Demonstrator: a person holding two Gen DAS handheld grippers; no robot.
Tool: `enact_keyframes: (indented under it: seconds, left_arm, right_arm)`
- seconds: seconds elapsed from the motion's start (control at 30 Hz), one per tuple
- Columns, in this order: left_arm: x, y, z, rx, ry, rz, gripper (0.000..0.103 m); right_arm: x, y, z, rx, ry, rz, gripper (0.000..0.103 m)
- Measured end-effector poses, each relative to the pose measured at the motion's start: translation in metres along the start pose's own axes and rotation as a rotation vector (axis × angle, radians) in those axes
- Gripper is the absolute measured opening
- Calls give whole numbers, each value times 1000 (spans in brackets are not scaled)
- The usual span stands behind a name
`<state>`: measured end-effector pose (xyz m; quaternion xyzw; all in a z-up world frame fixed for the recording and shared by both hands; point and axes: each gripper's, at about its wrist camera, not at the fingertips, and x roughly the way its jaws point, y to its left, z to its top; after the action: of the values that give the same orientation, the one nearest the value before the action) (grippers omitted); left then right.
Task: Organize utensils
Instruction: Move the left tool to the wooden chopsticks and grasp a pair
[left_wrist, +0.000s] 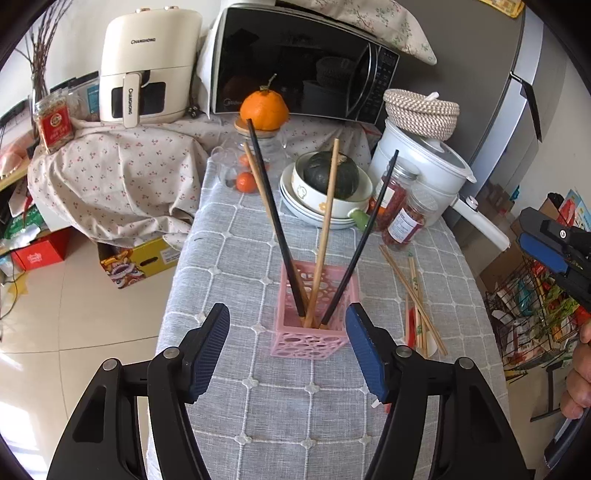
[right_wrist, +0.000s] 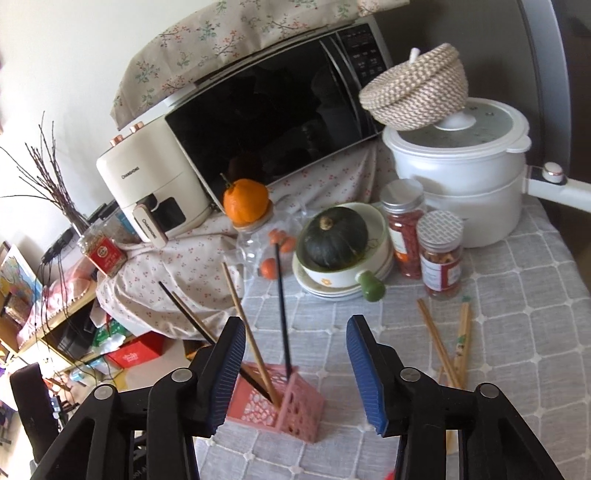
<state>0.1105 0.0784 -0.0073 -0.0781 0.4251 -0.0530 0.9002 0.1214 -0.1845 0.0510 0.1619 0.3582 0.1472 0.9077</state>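
A pink perforated holder (left_wrist: 314, 325) stands on the grey checked tablecloth. It holds two black chopsticks (left_wrist: 275, 218) and two wooden chopsticks (left_wrist: 327, 225), all leaning outward. Several loose wooden chopsticks (left_wrist: 415, 299) lie on the cloth to its right. My left gripper (left_wrist: 288, 350) is open and empty, just in front of the holder. My right gripper (right_wrist: 295, 373) is open and empty, above the holder (right_wrist: 284, 402), with the loose chopsticks (right_wrist: 448, 343) to its right. The right gripper also shows at the right edge of the left wrist view (left_wrist: 554, 251).
Behind the holder stand stacked bowls with a green squash (left_wrist: 332, 177), two spice jars (left_wrist: 402, 210), a white pot (left_wrist: 417, 158) with a woven basket on it, an orange on a glass jar (left_wrist: 264, 110), a microwave (left_wrist: 295, 62) and an air fryer (left_wrist: 147, 66). The table edge drops to the floor on the left.
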Motion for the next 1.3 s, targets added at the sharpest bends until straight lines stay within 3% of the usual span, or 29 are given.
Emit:
enact_keyframes:
  seconds: [0.3, 0.63, 0.73, 0.87, 1.0, 1.03, 1.2, 1.3]
  left_arm:
    - [3, -47, -26, 105, 63, -64, 71]
    - [29, -104, -59, 200, 203, -104, 71]
    - [40, -124, -58, 198, 243, -129, 71]
    - [71, -153, -42, 200, 256, -87, 71]
    - [120, -166, -13, 68, 289, -93, 70]
    - [132, -168, -7, 43, 286, -89, 69]
    - [187, -182, 20, 4, 240, -30, 42]
    - [215, -189, 30, 9, 223, -15, 35]
  right_arm:
    - [-20, -73, -36, 83, 52, -129, 66]
    - [-25, -137, -57, 178, 161, -228, 73]
    - [-29, -150, -57, 179, 167, -256, 76]
    - [-32, -163, -56, 182, 173, -278, 79]
    - [-30, -175, -55, 198, 199, -277, 79]
    - [-31, -179, -56, 205, 203, -273, 79]
    - [-32, -195, -57, 207, 221, -289, 80]
    - [-29, -204, -58, 194, 240, -319, 80]
